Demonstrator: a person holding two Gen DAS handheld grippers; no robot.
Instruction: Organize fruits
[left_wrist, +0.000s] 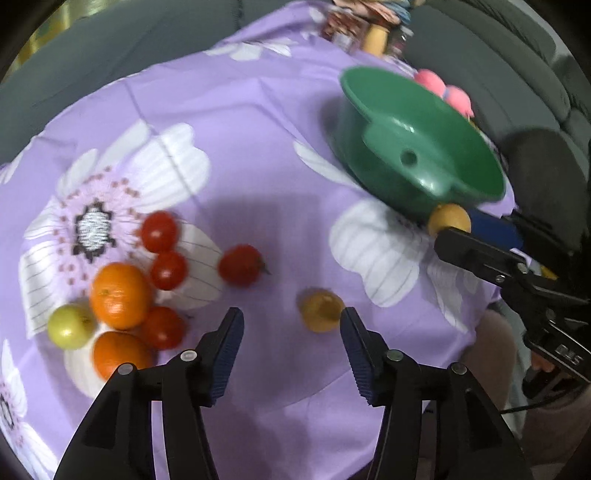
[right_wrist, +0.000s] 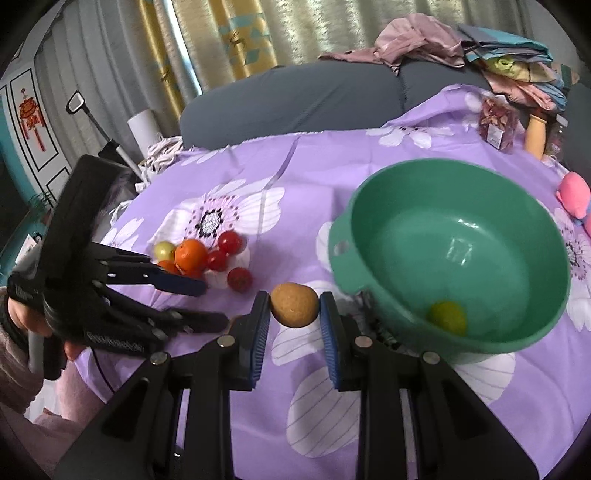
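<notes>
Four tomatoes (left_wrist: 159, 231), two oranges (left_wrist: 120, 295), one green bowl (right_wrist: 480, 229); left tool (left_wrist: 291, 317) released, right tool (right_wrist: 293, 295) clenched on one brown fruit (right_wrist: 294, 306)

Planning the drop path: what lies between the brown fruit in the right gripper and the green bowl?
Nothing: in the right wrist view the brown fruit, clamped in the right gripper, sits just beside the green bowl rim.

The left black plastic two-finger gripper (left_wrist: 291, 321) has angular linked arms, round silver rivets at the joints behind its tips, and ribbed dark-blue pads (left_wrist: 227, 354) lining the inner faces. The right black plastic two-finger gripper (right_wrist: 293, 306) matches it. White lettering marks their housings; a pink fleecy sleeve (right_wrist: 22, 384) shows behind the left handle.
</notes>
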